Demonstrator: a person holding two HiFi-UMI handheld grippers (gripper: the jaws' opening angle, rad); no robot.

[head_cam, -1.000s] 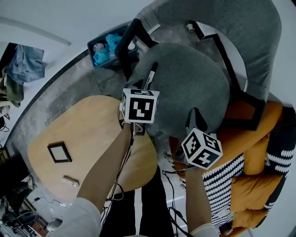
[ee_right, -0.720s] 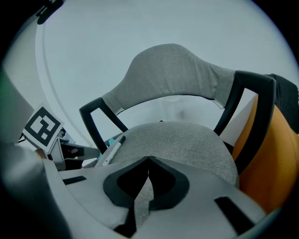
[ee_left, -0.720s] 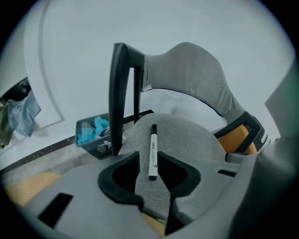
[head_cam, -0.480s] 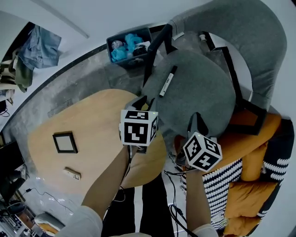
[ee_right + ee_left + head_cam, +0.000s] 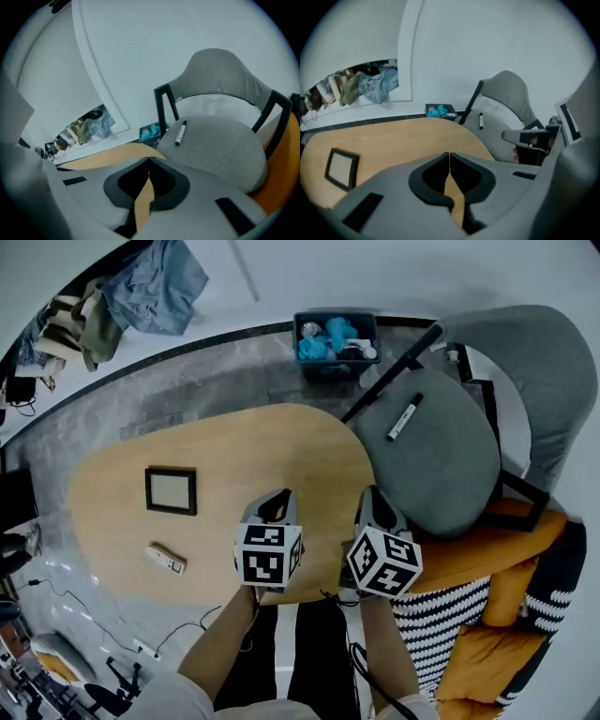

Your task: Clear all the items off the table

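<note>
Head view: oval wooden table fills centre frame. Two items lie on its left half: a dark-edged picture frame, flat, and below it, near the lower-left edge, a small pale remote-like stick, well apart from the frame. A white marker with a black cap lies on the grey chair seat at the right, off the table. A blue bin holding turquoise items stands on the floor at top centre, beyond the table's far edge. Clothes hang at upper left. Left gripper hovers over the table's lower right part; its jaws have just been closing and now meet tip to tip, nothing between them. Right gripper hangs just beside it, at the table's right edge near the seat, jaws likewise pressed together and empty. Neither gripper touches any item.
</note>
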